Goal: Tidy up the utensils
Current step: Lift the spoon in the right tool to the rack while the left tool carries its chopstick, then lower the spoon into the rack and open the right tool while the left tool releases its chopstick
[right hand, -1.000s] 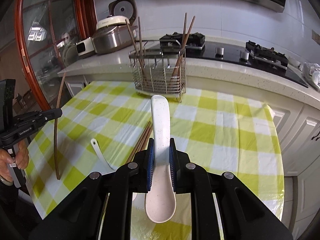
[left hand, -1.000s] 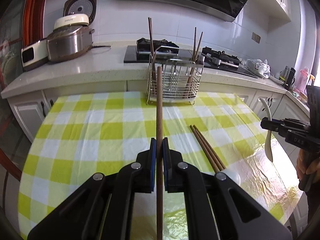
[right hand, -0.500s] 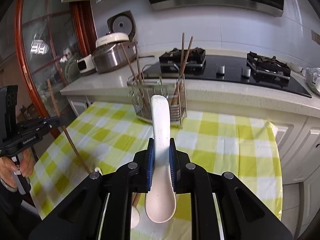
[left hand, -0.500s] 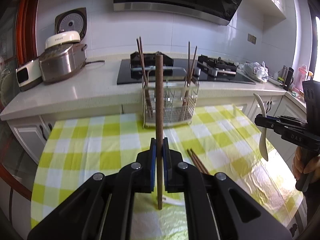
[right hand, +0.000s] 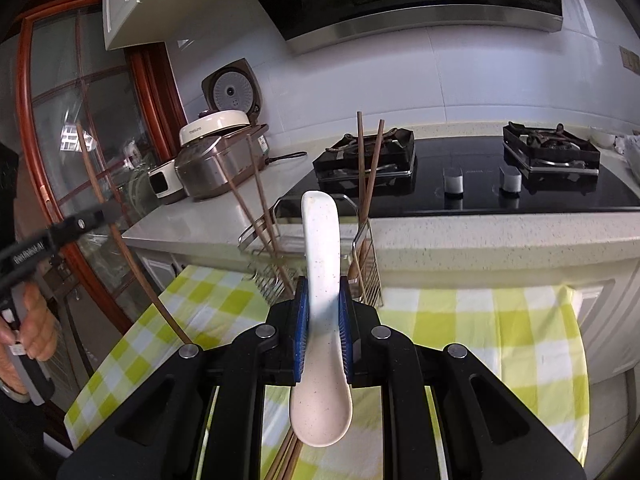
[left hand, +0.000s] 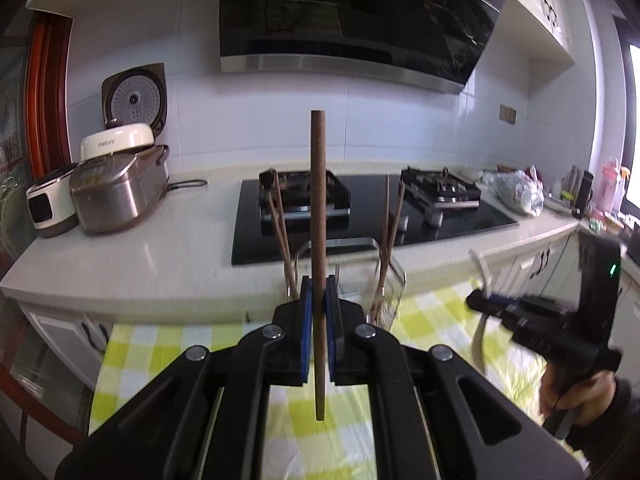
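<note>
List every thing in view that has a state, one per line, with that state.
Left tongs: shut on the chopstick.
Chopstick: held upright, clear of the table.
Right tongs: shut on the spoon.
Spoon: held, handle away from the camera, bowl nearest it.
Wire rack: upright on the table, chopsticks standing at both ends.
Rice cooker: lid open.
Chopsticks on the table: lying flat, mostly hidden.

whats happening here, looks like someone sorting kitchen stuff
A person is tidying utensils with a handheld gripper in each hand. The left gripper has its jaws shut on a brown chopstick, held upright. The right gripper grips a white ceramic spoon. Both are raised above the checked tablecloth, facing the wire utensil rack, which already holds several chopsticks.
</note>
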`<action>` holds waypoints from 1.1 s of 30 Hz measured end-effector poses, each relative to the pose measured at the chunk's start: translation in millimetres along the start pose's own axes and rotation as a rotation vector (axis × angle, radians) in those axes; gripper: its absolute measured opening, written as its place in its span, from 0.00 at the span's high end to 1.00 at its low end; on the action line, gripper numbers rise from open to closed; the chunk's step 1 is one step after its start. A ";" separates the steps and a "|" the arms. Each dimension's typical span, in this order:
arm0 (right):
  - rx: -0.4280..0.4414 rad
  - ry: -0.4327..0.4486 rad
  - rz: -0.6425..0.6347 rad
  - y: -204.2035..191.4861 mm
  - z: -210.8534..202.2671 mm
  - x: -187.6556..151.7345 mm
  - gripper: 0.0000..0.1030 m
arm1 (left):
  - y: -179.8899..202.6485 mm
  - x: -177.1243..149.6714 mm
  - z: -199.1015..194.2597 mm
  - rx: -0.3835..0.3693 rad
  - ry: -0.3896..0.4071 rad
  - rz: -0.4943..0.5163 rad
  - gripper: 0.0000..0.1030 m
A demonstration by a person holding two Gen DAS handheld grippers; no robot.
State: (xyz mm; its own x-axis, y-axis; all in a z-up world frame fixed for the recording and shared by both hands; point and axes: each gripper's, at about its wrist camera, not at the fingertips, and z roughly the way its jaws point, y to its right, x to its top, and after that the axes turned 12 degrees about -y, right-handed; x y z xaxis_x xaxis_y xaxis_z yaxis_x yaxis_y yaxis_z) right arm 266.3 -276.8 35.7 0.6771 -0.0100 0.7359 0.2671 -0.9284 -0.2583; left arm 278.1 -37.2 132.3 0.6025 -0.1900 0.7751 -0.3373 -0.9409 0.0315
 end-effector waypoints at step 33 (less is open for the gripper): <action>-0.105 0.042 -0.085 -17.2 117.6 104.6 0.86 | -23.0 80.8 122.9 0.038 0.080 -0.069 0.94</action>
State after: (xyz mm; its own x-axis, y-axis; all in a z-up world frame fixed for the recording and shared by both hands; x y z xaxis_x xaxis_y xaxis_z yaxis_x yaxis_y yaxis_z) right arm 413.2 -218.2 43.5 0.6250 0.0570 0.7785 0.2476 -0.9603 -0.1284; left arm 423.4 -65.4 116.7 0.5635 -0.1032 0.8197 -0.2683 -0.9613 0.0634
